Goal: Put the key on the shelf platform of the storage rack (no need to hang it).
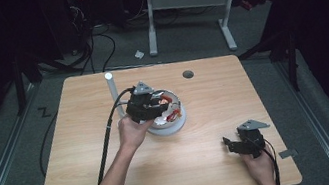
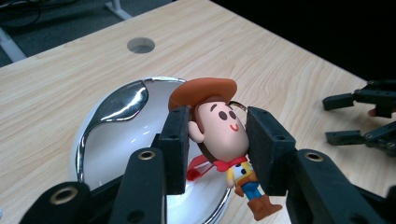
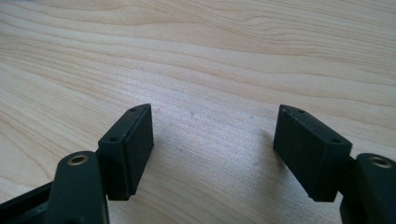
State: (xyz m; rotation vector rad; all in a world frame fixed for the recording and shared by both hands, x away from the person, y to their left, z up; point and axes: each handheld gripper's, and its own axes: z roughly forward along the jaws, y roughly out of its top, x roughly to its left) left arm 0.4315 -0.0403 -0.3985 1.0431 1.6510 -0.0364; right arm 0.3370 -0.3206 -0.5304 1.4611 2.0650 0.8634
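A small cowboy figure [image 2: 224,135] with a brown hat, red scarf and blue trousers hangs by its head between the pads of my left gripper [image 2: 217,144], which is shut on it. The figure hovers over the near rim of a shiny silver bowl [image 2: 116,126]. From above, the left gripper [image 1: 147,106] is over that bowl [image 1: 176,121] at the table's middle, with red showing inside it. My right gripper [image 3: 212,149] stands open over bare wood, nothing between its jaws; it sits at the table's front right [image 1: 242,143] and also shows as the right gripper [image 2: 359,116].
A white upright post [image 1: 113,93] stands just left of the bowl. A round cable hole [image 1: 188,74] lies in the wooden table [image 1: 88,166] behind the bowl. Cables trail from both grippers toward the front edge. Beyond the table stand desk legs and floor cables.
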